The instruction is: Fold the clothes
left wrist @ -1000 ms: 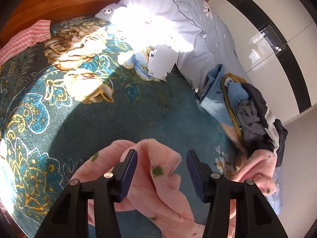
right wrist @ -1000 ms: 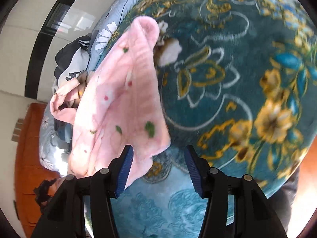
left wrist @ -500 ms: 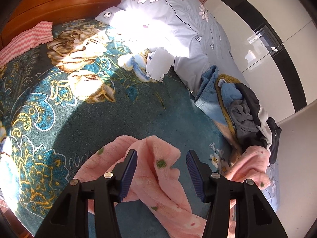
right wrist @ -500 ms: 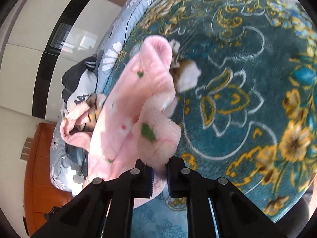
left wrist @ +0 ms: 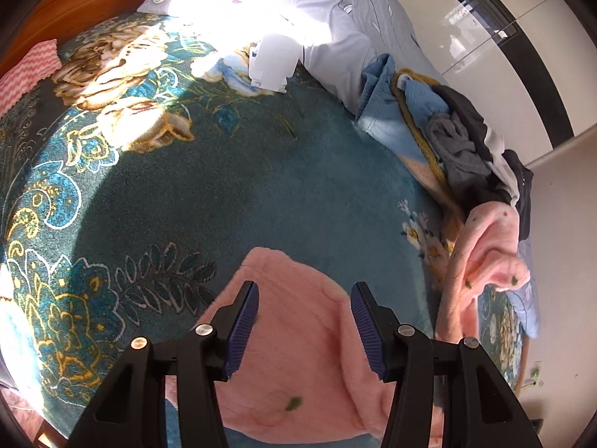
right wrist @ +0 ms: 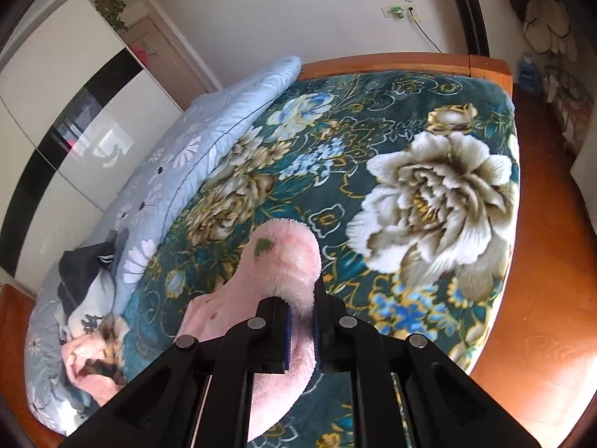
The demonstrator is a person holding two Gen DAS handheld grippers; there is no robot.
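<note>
- Here the pink fleece garment (left wrist: 298, 339) lies partly spread on the teal floral blanket (left wrist: 231, 194) that covers the bed, its near part a broad smooth flap with a rounded upper edge.
- Its colour is soft salmon pink, dotted with small green leaf marks; one such mark shows on the fold held up in the right wrist view (right wrist: 283, 257).
- The cloth is plush and fuzzy, with a downy nap that catches light along its edges; where it is lifted it bunches into a rounded, thick lobe.
- More of the same pink cloth trails off to the bed's edge, beside a clothes pile (left wrist: 459, 138) of blue, grey and dark pieces.
- The blanket is a short velvety pile with large cream peonies and gold scrollwork; a pale blue quilt (left wrist: 335, 18) with daisy prints lies along one side, smooth and puffed.
- A small white box-like thing (left wrist: 274, 61) rests on the blanket near the quilt.
- The left gripper (left wrist: 304, 321) has its jaws apart, about half spread, over the flat pink flap; the ribbed blue pads press on nothing.
- The right gripper (right wrist: 300, 330) has its jaws clamped nearly together on a fold of the pink fleece garment, raised above the blanket; the cloth swells out beyond the pads.
</note>
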